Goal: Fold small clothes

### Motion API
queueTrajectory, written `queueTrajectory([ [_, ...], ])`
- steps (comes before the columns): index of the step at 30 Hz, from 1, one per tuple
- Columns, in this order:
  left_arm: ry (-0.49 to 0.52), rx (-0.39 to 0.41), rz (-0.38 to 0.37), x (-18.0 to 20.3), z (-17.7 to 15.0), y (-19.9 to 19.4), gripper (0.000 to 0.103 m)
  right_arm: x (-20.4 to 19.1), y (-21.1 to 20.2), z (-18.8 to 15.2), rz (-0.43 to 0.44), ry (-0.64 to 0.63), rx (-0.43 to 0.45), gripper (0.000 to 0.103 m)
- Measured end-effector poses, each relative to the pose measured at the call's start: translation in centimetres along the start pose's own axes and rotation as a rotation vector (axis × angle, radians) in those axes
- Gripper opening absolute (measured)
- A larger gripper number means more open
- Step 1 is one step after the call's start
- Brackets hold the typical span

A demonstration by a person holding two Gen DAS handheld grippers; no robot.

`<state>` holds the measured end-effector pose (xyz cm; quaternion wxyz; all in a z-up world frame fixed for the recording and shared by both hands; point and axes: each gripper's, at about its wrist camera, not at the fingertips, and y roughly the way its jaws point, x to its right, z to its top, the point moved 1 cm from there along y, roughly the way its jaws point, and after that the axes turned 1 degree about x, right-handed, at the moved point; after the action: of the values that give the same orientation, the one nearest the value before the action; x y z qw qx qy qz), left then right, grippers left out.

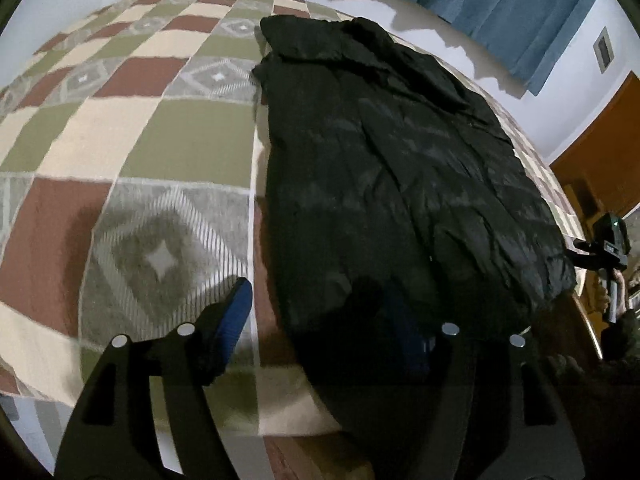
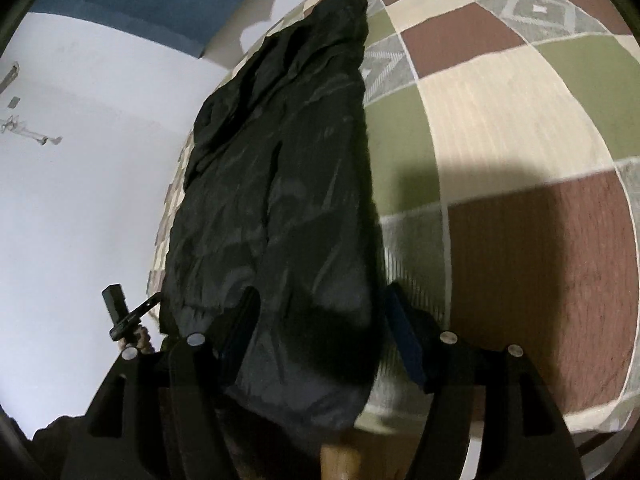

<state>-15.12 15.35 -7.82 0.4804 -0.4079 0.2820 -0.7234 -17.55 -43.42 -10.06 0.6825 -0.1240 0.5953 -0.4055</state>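
A black garment (image 1: 384, 168) lies spread lengthwise on a checkered bedspread (image 1: 120, 128), its sides folded in and the cloth creased. My left gripper (image 1: 320, 314) hovers open over the garment's near corner; its left blue pad (image 1: 236, 312) is above the bedspread and the other finger is dark against the cloth. In the right wrist view the same garment (image 2: 288, 184) runs away from me, and my right gripper (image 2: 322, 320) stands open astride its near end, with the right finger (image 2: 402, 328) at the cloth's edge. Nothing is pinched by either gripper.
The bedspread (image 2: 500, 120) stretches wide beside the garment. A blue curtain (image 1: 500, 4) and a white wall (image 2: 80, 160) lie beyond the bed, and a wooden door (image 1: 600, 140) stands at the right. Each view catches the other gripper in a hand (image 1: 606, 240) (image 2: 120, 314).
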Motion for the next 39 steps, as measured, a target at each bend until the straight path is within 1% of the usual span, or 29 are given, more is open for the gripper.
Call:
queueTrajectory([
  [3, 0.015, -0.005, -0.043, 0.6, -0.8, -0.1, 0.068, 0.3, 0.1, -0.5, 0.054, 0.023, -0.022, 0.064],
  [5, 0.034, -0.019, -0.076, 1.2, -1.1, 0.1, 0.068, 0.6, 0.1, -1.0, 0.073, 0.029, -0.035, 0.065],
  [8, 0.068, -0.034, -0.097, 2.1, -1.4, 0.3, 0.068, 0.6, 0.2, -1.2, 0.102, 0.039, -0.049, 0.064],
  [11, 0.054, -0.049, -0.161, 2.4, -1.6, 0.5, 0.068, 0.4, 0.3, -1.3, 0.114, 0.035, -0.060, 0.065],
  [13, 0.045, -0.053, -0.189, 2.6, -1.6, 0.7, 0.068, 0.2, 0.5, -1.5, 0.141, 0.040, -0.079, 0.065],
  [15, 0.035, -0.066, -0.220, 2.8, -1.7, 0.9, 0.062, 0.4, 0.8, -1.7, 0.177, 0.047, -0.098, 0.065],
  [16, 0.030, -0.077, -0.235, 3.0, -1.7, 1.0, 0.057, 0.3, 1.0, -1.7, 0.190, 0.048, -0.110, 0.064],
  [18, 0.038, -0.087, -0.244, 3.4, -1.8, 1.2, 0.052, 0.1, 1.4, -1.8, 0.196, 0.039, -0.119, 0.064],
  [20, 0.053, -0.101, -0.244, 3.9, -2.0, 1.3, 0.049, -0.2, 1.7, -1.9, 0.182, 0.029, -0.136, 0.053],
  [22, 0.069, -0.120, -0.256, 4.5, -2.1, 1.6, 0.045, -0.3, 2.1, -2.1, 0.161, 0.011, -0.163, 0.039],
  [23, 0.079, -0.124, -0.254, 4.8, -2.2, 1.6, 0.041, -0.3, 2.3, -2.1, 0.161, 0.005, -0.173, 0.036],
  [24, 0.084, -0.129, -0.256, 5.1, -2.2, 1.7, 0.037, -0.5, 2.6, -2.3, 0.154, -0.004, -0.192, 0.028],
  [25, 0.085, -0.138, -0.263, 5.3, -2.2, 1.8, 0.026, -0.6, 2.8, -2.3, 0.151, -0.008, -0.198, 0.020],
  [26, 0.079, -0.141, -0.279, 5.6, -2.1, 1.8, 0.016, -0.8, 2.9, -2.3, 0.152, -0.008, -0.200, 0.017],
  [27, 0.073, -0.133, -0.287, 5.7, -2.0, 1.6, 0.013, -1.0, 2.8, -2.2, 0.154, -0.005, -0.192, 0.012],
  [28, 0.065, -0.120, -0.296, 5.6, -1.7, 1.3, 0.010, -1.2, 2.6, -2.0, 0.162, -0.003, -0.180, 0.010],
  [31, 0.017, -0.059, -0.363, 5.4, -0.3, -0.2, 0.007, -2.7, 1.1, -0.8, 0.211, -0.016, -0.116, 0.009],
  [33, -0.031, 0.001, -0.422, 5.1, 1.5, -1.5, 0.006, -3.7, 0.2, 0.5, 0.243, -0.027, -0.080, 0.008],
  [34, -0.046, 0.019, -0.438, 5.0, 2.2, -1.7, 0.006, -4.1, -0.1, 1.3, 0.261, -0.029, -0.063, 0.008],
  [37, -0.129, 0.088, -0.490, 4.2, 5.5, -2.1, 0.006, -5.2, -0.4, 4.5, 0.304, -0.034, -0.020, 0.008],
  [39, -0.174, 0.115, -0.487, 3.6, 7.6, -1.3, 0.006, -5.4, 0.2, 7.2, 0.325, -0.025, -0.001, 0.008],
])
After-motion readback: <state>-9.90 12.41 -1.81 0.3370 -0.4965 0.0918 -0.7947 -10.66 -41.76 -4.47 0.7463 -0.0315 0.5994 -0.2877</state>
